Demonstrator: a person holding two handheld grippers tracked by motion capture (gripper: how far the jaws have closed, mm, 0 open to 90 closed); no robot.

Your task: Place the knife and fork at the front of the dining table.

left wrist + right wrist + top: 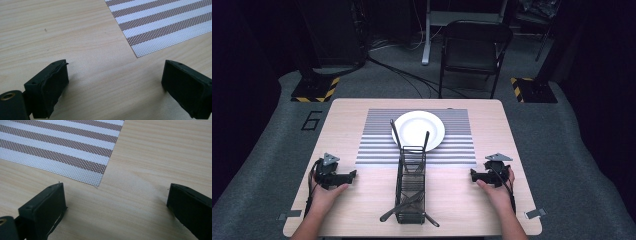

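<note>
Both the left gripper (353, 174) and right gripper (472, 174) stood wide open, holding nothing; the black wire cutlery basket (411, 192) sat between them, well apart from each.

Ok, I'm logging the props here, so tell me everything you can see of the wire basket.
The wire basket is a narrow, black, open-mesh metal caddy, upright on the wooden table between both grippers, its far end overlapping the striped placemat. Dark utensils lean out toward the white plate; others poke through its near end.

White plate (418, 129), grey-and-white striped placemat (377, 145), black wire caddy (411, 186), pale wood-grain table (347, 210)
</note>
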